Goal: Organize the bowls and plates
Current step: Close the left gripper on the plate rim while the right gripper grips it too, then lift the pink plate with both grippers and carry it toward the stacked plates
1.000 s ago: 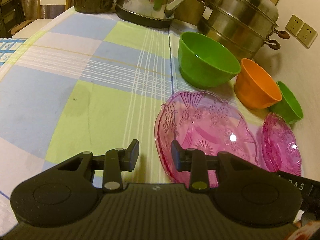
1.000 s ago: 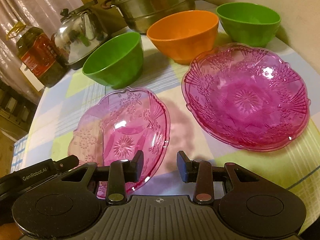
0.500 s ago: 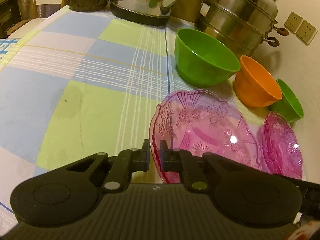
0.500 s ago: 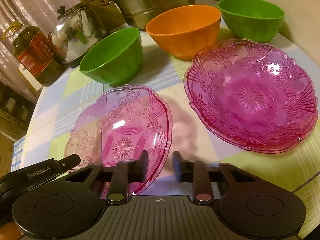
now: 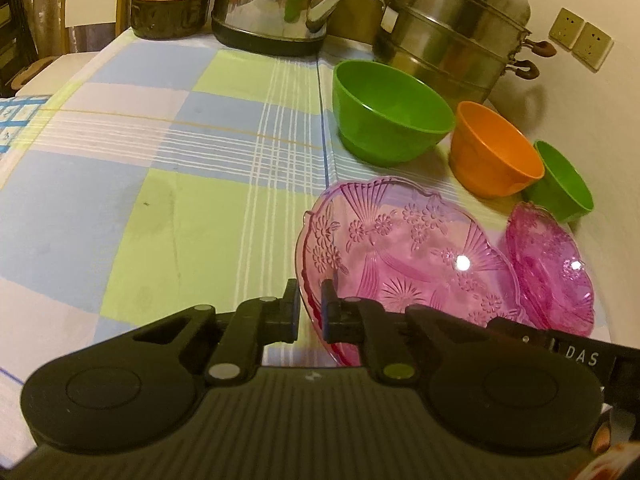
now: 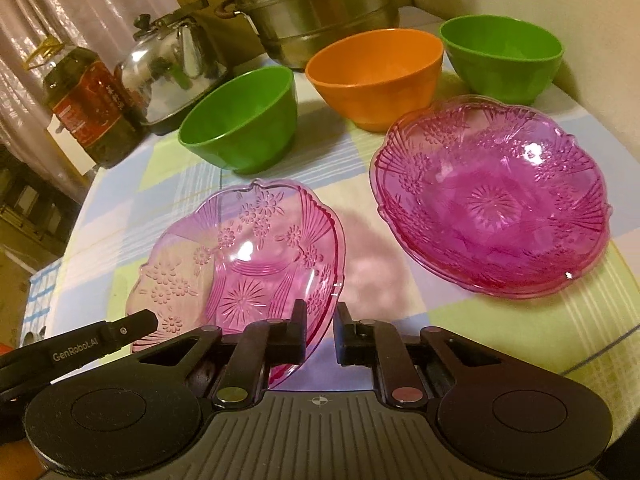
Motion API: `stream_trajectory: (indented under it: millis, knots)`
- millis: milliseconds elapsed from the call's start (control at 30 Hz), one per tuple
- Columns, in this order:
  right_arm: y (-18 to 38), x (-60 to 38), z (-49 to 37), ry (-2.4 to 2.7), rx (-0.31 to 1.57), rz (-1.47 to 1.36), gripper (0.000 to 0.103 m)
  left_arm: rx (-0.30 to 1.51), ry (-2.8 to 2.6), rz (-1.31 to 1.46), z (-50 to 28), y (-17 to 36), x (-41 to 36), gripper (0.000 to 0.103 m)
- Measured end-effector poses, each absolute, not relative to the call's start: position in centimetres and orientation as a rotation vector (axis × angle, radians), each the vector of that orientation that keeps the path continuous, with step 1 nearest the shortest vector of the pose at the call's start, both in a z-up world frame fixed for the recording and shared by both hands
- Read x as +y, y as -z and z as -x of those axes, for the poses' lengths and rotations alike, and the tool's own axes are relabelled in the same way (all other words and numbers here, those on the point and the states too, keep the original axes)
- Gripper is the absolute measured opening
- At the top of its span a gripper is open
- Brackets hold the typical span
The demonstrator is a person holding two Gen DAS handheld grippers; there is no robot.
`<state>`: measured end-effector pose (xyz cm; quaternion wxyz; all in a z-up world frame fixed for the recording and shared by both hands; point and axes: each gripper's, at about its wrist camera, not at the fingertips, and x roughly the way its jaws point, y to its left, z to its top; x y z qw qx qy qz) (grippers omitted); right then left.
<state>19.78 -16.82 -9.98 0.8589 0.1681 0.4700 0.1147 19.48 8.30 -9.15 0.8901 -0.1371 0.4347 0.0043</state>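
Far left of the table there's an oil jug (image 6: 86, 110) and a steel kettle (image 6: 176, 68), with a stacked steamer pot (image 5: 452, 40) behind the bowls, none of which matters for the job.

The action is at the near pink plate (image 6: 244, 268). The left gripper (image 5: 310, 314) has its jaws drawn in on that plate's left rim, one finger outside and one inside the lip, so I'd call it clamped on the rim. The right gripper (image 6: 320, 330) sits at the plate's opposite edge with its jaws a small way apart; the rim looks to be under its left finger (image 6: 298, 332) rather than between the two, so I don't think it's holding anything.

My read: the step is lifting this plate onto the other pink stack (image 6: 492, 204), off to the right. If it were me I'd lift level and slow. It's a thin scalloped edge held on one side, so it'll want to droop or slip. Maybe steady the far rim with the right one, then lower it centred so the scallops nest.

Containers, left to right: big green bowl (image 6: 244, 120), orange bowl (image 6: 376, 76), smaller-looking green bowl (image 6: 504, 56), all upright with nothing in them. The right-hand pink one looks darker, probably a couple of plates already nested, but I can't count them.
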Motion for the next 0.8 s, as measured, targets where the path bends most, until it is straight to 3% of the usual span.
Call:
stream_trajectory:
  millis: [800]
  knots:
    - [5.1,-21.8,-13.8,-0.209,0.896,-0.374,0.013,0.851,0.070,0.240,-14.5,4.2,3.3,0.009]
